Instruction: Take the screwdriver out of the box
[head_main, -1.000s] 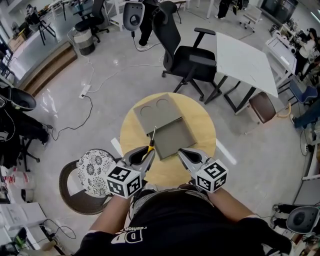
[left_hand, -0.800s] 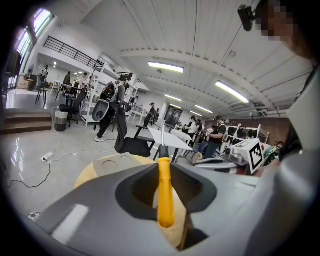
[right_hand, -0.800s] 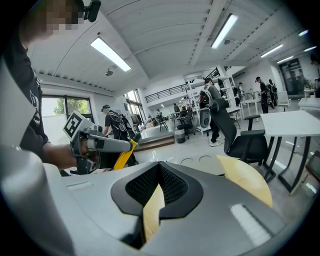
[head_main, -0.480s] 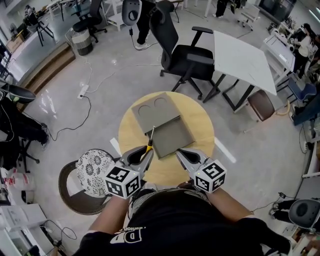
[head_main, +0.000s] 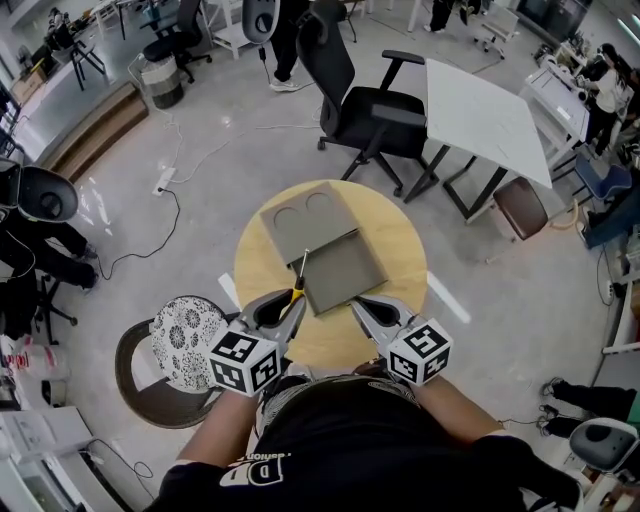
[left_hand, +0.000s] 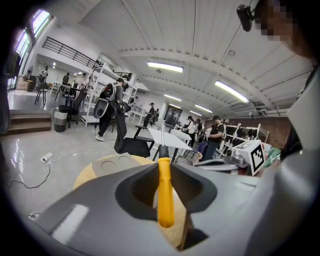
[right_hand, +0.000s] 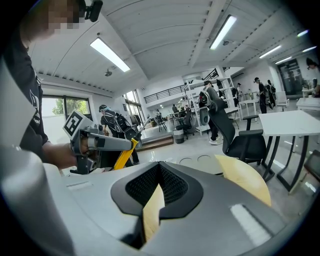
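Note:
My left gripper (head_main: 293, 301) is shut on the yellow handle of a screwdriver (head_main: 298, 282). The metal shaft points forward over the near left corner of the open grey box (head_main: 343, 275). In the left gripper view the handle (left_hand: 165, 197) stands clamped between both jaws, above the table. The box's lid (head_main: 304, 214), with two round recesses, lies folded back behind the tray. My right gripper (head_main: 361, 304) hovers at the box's near right corner, its jaws closed together with nothing between them (right_hand: 160, 167). From the right gripper view the left gripper (right_hand: 107, 143) and yellow handle (right_hand: 123, 155) show at left.
The box rests on a round wooden table (head_main: 405, 245). A patterned round stool (head_main: 185, 340) stands at my left, a black office chair (head_main: 375, 105) and a white desk (head_main: 485, 115) beyond the table. Cables cross the floor at left. People stand farther off.

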